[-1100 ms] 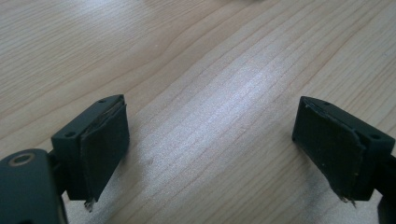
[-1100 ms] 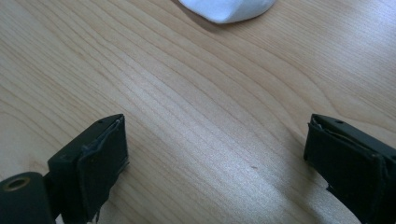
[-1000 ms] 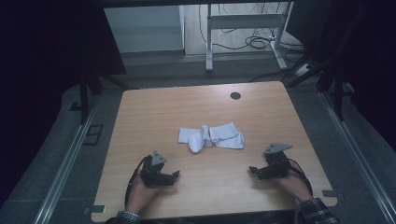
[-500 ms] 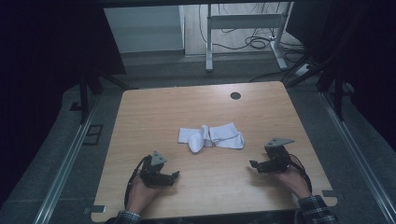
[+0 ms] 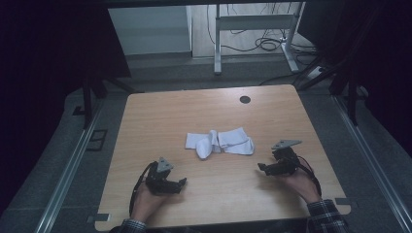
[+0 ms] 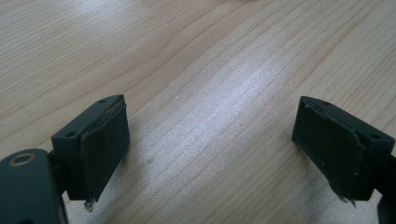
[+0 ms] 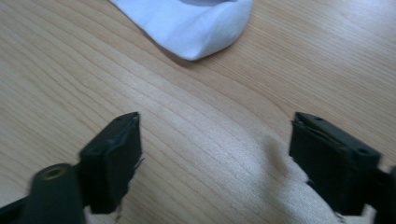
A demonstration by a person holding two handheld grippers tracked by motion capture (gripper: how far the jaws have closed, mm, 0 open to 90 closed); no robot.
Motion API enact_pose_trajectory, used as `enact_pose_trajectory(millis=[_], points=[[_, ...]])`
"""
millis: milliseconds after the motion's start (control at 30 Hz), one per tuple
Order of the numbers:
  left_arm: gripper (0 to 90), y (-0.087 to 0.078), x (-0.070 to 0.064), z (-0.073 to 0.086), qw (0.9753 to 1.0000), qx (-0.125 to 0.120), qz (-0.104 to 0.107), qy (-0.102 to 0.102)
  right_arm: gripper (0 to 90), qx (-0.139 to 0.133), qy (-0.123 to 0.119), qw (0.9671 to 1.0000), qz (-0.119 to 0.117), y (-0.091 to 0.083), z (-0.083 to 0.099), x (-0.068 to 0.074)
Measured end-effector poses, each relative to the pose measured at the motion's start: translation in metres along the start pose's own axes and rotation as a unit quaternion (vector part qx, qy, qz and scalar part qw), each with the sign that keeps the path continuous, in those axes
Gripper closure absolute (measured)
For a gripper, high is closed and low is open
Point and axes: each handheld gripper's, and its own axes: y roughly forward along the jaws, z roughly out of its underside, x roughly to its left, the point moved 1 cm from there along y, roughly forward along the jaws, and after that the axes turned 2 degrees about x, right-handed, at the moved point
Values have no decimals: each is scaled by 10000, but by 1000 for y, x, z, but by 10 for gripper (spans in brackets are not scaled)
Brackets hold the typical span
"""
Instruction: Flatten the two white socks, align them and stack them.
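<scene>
Two white socks [image 5: 219, 142] lie overlapped in the middle of the wooden table [image 5: 204, 114]. My left gripper [image 5: 181, 182] rests low near the front left, held in a hand, its jaws wide open over bare wood [image 6: 210, 140]. At the front right my right gripper [image 5: 261, 167] is held just right of the socks, open, pointing toward them. In the right gripper view [image 7: 215, 154] a rounded white sock end [image 7: 191, 28] lies a short way beyond the open jaws, apart from them.
A dark round hole [image 5: 245, 99] sits near the table's far edge. Metal rails [image 5: 73, 165] run along both sides of the table. Beyond the far edge stand a white frame [image 5: 252, 24] and cables on the floor.
My right gripper has moved forward and slightly left, closer to the socks. The left gripper and the socks have stayed put.
</scene>
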Motion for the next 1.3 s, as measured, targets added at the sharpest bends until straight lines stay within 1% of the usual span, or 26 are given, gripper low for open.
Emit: enact_pose_trajectory(millis=[33, 67, 167, 200, 267, 300, 333, 400, 467, 600, 633, 700, 767, 800, 833, 867, 933, 1033, 1067, 1100, 1200, 1300], points=[[112, 0, 0, 0, 10000, 1, 0, 0, 231, 47, 4, 10000, -76, 0, -2, 0], [112, 0, 0, 0, 10000, -20, 0, -20, 236, 53, -23, 10000, -76, 0, -2, 0], [112, 0, 0, 0, 10000, -1, 2, 3, 268, 18, -73, 10000, -56, 0, -9, 0], [112, 0, 0, 0, 10000, -3, 1, 2, 278, -11, -83, 10000, -20, 0, -11, -1], [112, 0, 0, 0, 10000, -1, 0, 4, 309, -62, -89, 9999, -16, -1, -17, -2], [112, 0, 0, 0, 10000, 0, 2, 3, 371, -58, -79, 9999, -102, 0, -22, -5], [112, 0, 0, 0, 10000, 0, 3, 3, 371, -58, -79, 9999, -102, 0, -22, -5], [112, 0, 0, 0, 10000, -4, -1, -2, 398, -61, 9, 9996, -258, 2, -27, -8], [112, 0, 0, 0, 10000, -1, 3, 2, 443, -93, 78, 9992, -376, 4, -33, -10], [112, 0, 0, 0, 10000, -3, 2, 2, 514, -164, 49, 9992, -351, 8, -45, -11], [112, 0, 0, 0, 10000, -3, 2, 2, 540, -169, 99, 9991, -379, 11, -52, -12], [112, 0, 0, 0, 10000, -9, 2, 1, 558, -174, 138, 9989, -410, 13, -55, -12], [112, 0, 0, 0, 10000, -10, 2, 1, 590, -180, 200, 9988, -399, 17, -62, -12], [112, 0, 0, 0, 10000, -11, 3, 1, 630, -178, 192, 9989, -401, 21, -68, -11], [112, 0, 0, 0, 10000, -11, 2, 1, 650, -167, 178, 9990, -369, 24, -71, -10], [112, 0, 0, 0, 10000, -10, 3, 1, 650, -167, 178, 9990, -369, 24, -71, -10], [112, 0, 0, 0, 10000, -10, 3, 1, 687, -178, 102, 9993, -297, 28, -77, -9], [112, 0, 0, 0, 10000, -9, 3, 2, 749, -173, 56, 9997, -185, 35, -87, -9], [112, 0, 0, 0, 10000, -9, 3, 2, 749, -173, 56, 9997, -185, 35, -87, -9], [112, 0, 0, 0, 10000, -10, 3, 1, 768, -163, 68, 9998, -121, 38, -92, -8], [112, 0, 0, 0, 10000, -10, 3, 1, 769, -151, 81, 9998, -77, 42, -96, -8], [112, 0, 0, 0, 10000, -10, 3, 0, 760, -111, 57, 9999, 38, 50, -100, -8]])
